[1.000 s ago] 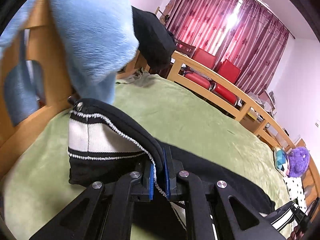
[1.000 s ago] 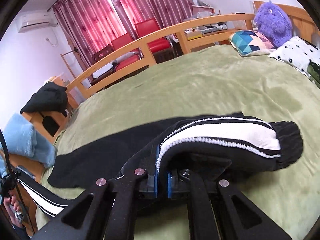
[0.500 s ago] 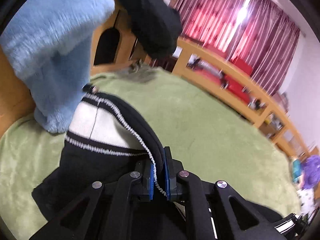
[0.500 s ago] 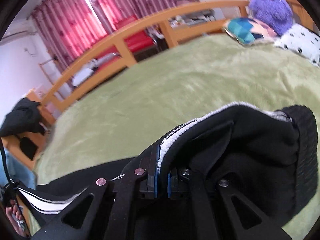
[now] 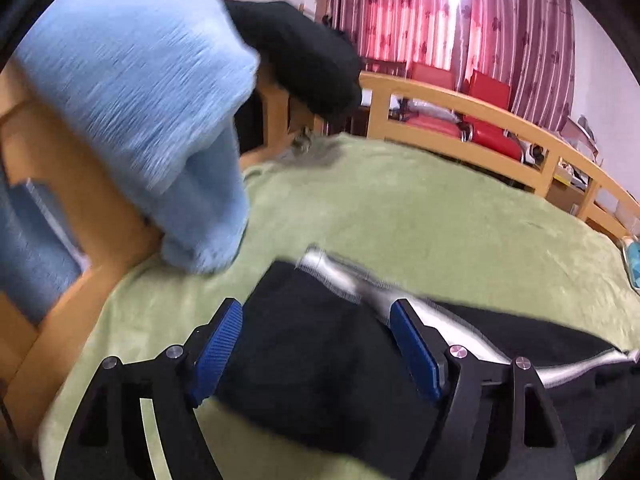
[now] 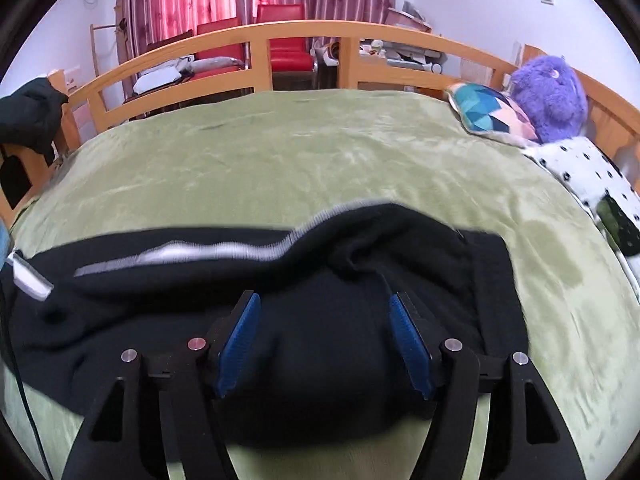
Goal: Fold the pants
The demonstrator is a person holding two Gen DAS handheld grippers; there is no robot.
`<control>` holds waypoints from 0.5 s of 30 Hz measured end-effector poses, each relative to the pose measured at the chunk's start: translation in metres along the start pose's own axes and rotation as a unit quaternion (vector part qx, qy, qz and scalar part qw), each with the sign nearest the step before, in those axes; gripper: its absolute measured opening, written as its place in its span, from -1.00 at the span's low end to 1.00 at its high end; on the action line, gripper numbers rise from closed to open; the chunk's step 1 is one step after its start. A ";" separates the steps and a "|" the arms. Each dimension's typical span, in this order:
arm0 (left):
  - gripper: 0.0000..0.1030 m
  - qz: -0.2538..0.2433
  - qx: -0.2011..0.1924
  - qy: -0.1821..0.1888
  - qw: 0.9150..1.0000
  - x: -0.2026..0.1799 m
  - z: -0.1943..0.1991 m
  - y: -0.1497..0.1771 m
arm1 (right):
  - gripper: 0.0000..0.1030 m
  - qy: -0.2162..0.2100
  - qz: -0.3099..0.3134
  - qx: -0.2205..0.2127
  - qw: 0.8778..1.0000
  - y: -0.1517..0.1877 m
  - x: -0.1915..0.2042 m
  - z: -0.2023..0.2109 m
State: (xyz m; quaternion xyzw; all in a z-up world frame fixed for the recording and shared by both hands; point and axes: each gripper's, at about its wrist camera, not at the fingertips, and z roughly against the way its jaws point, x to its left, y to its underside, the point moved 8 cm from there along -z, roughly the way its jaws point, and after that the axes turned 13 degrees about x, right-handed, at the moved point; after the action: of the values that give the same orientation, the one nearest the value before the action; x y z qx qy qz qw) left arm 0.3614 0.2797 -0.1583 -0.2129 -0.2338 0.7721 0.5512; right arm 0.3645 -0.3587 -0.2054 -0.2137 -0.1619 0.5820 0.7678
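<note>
- The black pants [image 6: 304,280] lie across the lower half of the right wrist frame on the bed, soft knit fabric bunched into thick rounded folds, with a white side stripe [image 6: 188,254] running along the upper left edge.
- In the left wrist frame the same pants [image 5: 320,360] fill the lower middle, the stripe smeared by blur, so its weave cannot be read.
- The right claw [image 6: 325,346] stands wide apart, its ribbed blue pads on either side of a rounded hump of cloth, gripping nothing.
- The left claw [image 5: 316,354] is likewise spread wide over the black fabric.
- A plush green blanket [image 6: 320,148] covers the bed, ringed by a curved wooden rail [image 6: 264,36].
- At right: a geometric cushion [image 6: 490,114], a fuzzy purple toy [image 6: 554,96], a spotted pillow [image 6: 588,172].
- A fluffy blue garment [image 5: 132,92] hangs at upper left; red curtains [image 5: 452,20] close the room behind.
</note>
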 end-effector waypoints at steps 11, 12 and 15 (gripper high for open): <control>0.46 0.115 0.155 0.139 0.971 0.021 -0.090 0.102 | 0.28 -0.083 -0.037 0.094 0.991 0.100 0.003 -0.031; 0.46 0.123 0.159 0.151 0.968 0.020 -0.095 0.105 | 0.28 -0.096 -0.045 0.102 0.989 0.103 0.004 -0.037; 0.46 0.153 0.161 0.181 0.958 0.015 -0.112 0.108 | 0.28 -0.122 -0.064 0.113 0.984 0.105 0.006 -0.050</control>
State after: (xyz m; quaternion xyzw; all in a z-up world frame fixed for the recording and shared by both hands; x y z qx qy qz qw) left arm 0.3415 0.2776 -0.3127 -0.2912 0.0330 0.8231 0.4864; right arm 0.3043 -0.3355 -0.3026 -0.0418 -0.2009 0.5682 0.7969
